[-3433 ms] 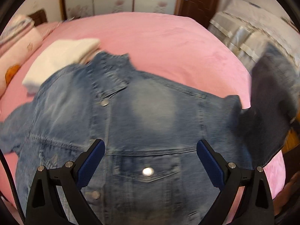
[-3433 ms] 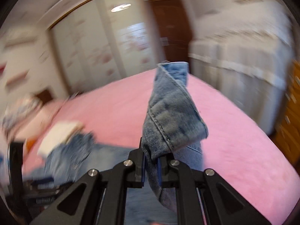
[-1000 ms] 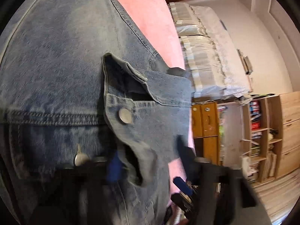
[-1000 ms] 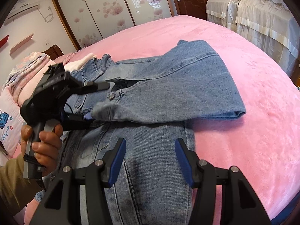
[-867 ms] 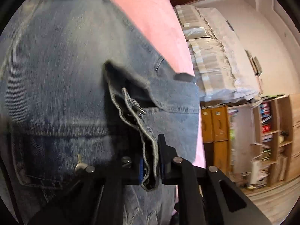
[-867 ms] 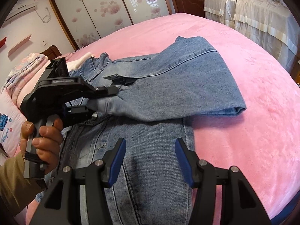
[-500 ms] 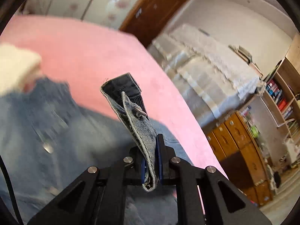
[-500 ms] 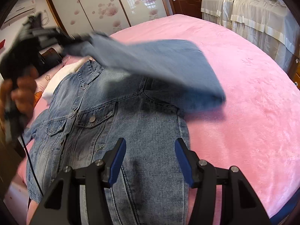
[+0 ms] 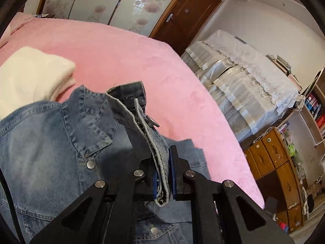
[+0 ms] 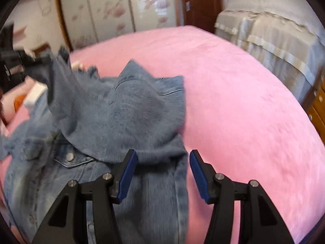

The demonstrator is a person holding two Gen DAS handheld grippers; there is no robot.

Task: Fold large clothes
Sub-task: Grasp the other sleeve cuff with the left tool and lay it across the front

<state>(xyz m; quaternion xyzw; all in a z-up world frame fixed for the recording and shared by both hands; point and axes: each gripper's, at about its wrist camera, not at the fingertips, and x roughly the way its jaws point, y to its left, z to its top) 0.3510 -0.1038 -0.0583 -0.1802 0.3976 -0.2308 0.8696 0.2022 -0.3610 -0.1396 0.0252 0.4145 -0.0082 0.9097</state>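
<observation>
1. The task is in an early stage, as I judge it. The denim jacket (image 9: 46, 142) lies front side up on the pink bed (image 9: 126, 61), with its collar toward 11 o'clock in the left wrist view. Its body is spread flat and no fold across the body is visible.

2. One sleeve is being handled. The sleeve cuff (image 9: 142, 126) is lifted above the jacket, and in the right wrist view the sleeve (image 10: 121, 109) drapes over the chest toward 10 o'clock. This picture is blurred, so I cannot tell how neatly it lies.

3. What is left, in my judgement: to lay this sleeve flat on the body, to bring in the other sleeve, then to fold the body.

4. The left gripper (image 9: 163, 174) points forward toward 12 o'clock, a little above the jacket. Its jaws are pressed together and pinch the cuff edge, which stands up between them.

5. The right gripper (image 10: 162, 174) hovers over the lower part of the jacket, near its edge at 3 o'clock. Its jaws are spread and hold nothing.

6. A folded cream garment (image 9: 30, 77) lies on the bed at 10 o'clock, just beside the collar.
</observation>
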